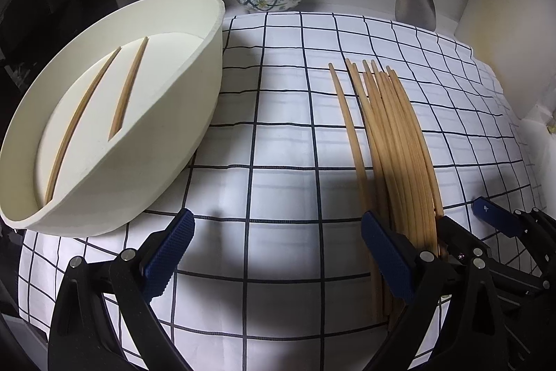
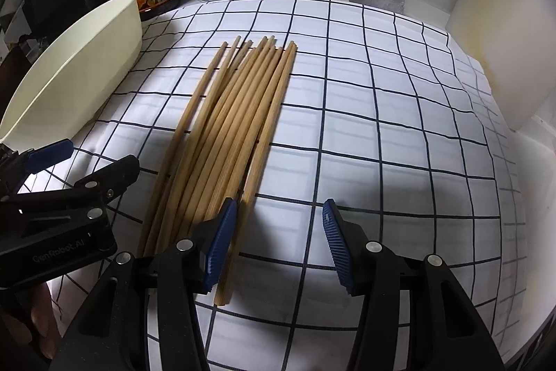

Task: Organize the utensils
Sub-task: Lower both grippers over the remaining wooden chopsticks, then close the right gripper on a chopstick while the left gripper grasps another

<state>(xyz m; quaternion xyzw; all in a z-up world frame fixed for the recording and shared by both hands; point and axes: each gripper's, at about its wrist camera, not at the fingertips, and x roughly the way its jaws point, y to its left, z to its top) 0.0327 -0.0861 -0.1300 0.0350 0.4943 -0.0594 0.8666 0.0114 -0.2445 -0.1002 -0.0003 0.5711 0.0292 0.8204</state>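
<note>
At 9 o'clock in the left wrist view sits the cream oval plastic tub (image 1: 146, 113), with 2 thin wooden chopsticks (image 1: 104, 99) lying inside on its floor. The left gripper (image 1: 278, 252) hangs over the white cloth with dark grid lines (image 1: 278, 127). Its jaws stand wide open and hold nothing. Its right finger is just beside the near ends of the pile.

The pile of light brown wooden chopsticks (image 2: 236, 127) lies flat on the cloth, side by side, tips pointing to 12 o'clock. I count about 9 or 10, but they overlap, so I cannot be sure. They look light, stiff and smooth, so they may roll or slip. I would pinch 1 or 2 near the thick near end, or near the middle so they do not tip.

The right gripper (image 2: 278, 246) is about half open and holds nothing. Its left finger touches or nearly touches the outermost stick at 7 o'clock; only bare cloth lies between its jaws.
</note>
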